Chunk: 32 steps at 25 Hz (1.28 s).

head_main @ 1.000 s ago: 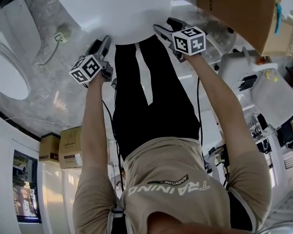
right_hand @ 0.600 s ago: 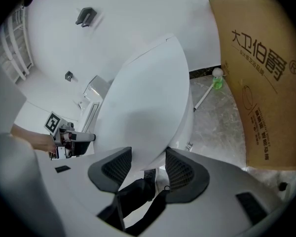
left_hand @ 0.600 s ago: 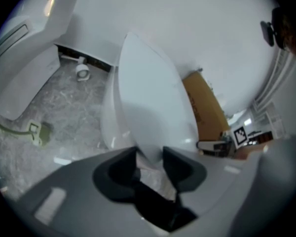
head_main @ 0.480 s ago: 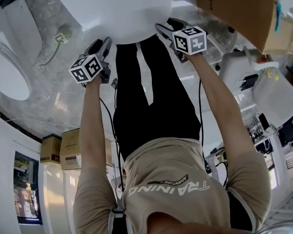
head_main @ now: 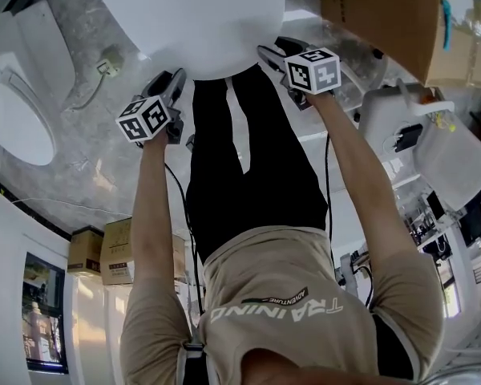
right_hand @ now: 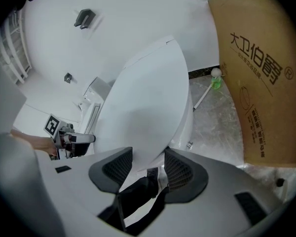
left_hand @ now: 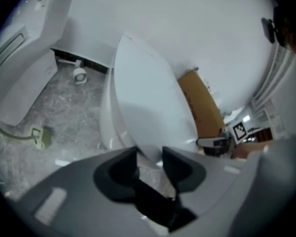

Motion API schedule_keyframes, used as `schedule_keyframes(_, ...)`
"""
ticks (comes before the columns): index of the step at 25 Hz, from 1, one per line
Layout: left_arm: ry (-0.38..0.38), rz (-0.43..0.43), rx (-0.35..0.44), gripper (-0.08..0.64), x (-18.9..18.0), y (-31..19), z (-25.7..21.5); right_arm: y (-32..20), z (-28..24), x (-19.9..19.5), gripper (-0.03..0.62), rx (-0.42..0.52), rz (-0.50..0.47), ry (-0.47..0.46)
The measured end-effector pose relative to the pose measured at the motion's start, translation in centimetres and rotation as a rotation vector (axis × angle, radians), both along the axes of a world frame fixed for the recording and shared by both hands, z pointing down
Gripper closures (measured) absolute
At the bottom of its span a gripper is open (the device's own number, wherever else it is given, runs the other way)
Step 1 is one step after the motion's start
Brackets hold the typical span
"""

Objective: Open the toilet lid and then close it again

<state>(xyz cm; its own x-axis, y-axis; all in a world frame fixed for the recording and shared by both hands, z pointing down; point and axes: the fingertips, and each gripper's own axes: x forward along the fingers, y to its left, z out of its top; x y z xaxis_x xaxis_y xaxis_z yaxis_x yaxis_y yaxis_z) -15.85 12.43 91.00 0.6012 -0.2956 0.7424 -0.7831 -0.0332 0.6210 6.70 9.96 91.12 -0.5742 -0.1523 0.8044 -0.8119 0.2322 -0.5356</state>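
The white toilet lid [head_main: 192, 14] fills the top of the head view, its front rim towards me. My left gripper [head_main: 173, 80] holds that rim from the left, my right gripper [head_main: 272, 50] from the right. In the left gripper view the toilet lid [left_hand: 148, 93] rises at a tilt above the bowl. Its tip sits between the pads of the left gripper [left_hand: 149, 159], whose jaws have just been closing on it. In the right gripper view the lid's [right_hand: 143, 112] rim fills the gap of the right gripper [right_hand: 148, 162], which has also closed a little further.
A tall cardboard box [head_main: 385, 14] [right_hand: 256, 83] stands close on the right of the toilet. A second toilet [head_main: 16, 119] is at the left. A cable with a plug [head_main: 106, 64] lies on the marble floor. White fixtures [head_main: 457, 159] crowd the right side.
The left gripper has rolled slightly and shifted a touch to the right at the lid's rim. The right gripper has kept its place on the rim.
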Motion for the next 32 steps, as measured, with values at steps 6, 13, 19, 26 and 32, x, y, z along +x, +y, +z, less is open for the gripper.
schedule_keyframes(6,0.005,0.004,0.007,0.394,-0.1,-0.2,-2.8,-0.4,-2.7,-0.2,0.387,0.011,0.011,-0.017)
schedule_keyframes(13,0.002,0.037,0.027,0.389,0.3,-0.3,-6.6,-0.6,-6.7,-0.1,0.387,0.047,0.047,-0.039)
schedule_keyframes(19,0.020,0.004,0.053,0.388,0.2,-1.2,-9.2,-1.5,-9.3,-0.1,0.387,0.071,0.061,-0.046)
schedule_keyframes(26,0.047,-0.008,0.067,0.387,0.0,-2.0,-12.0,-2.4,-12.2,-0.3,0.387,0.081,0.076,-0.049)
schedule_keyframes(32,0.065,-0.004,0.065,0.385,-0.1,-2.9,-14.5,-3.4,-14.8,-0.4,0.387,0.064,0.074,-0.035)
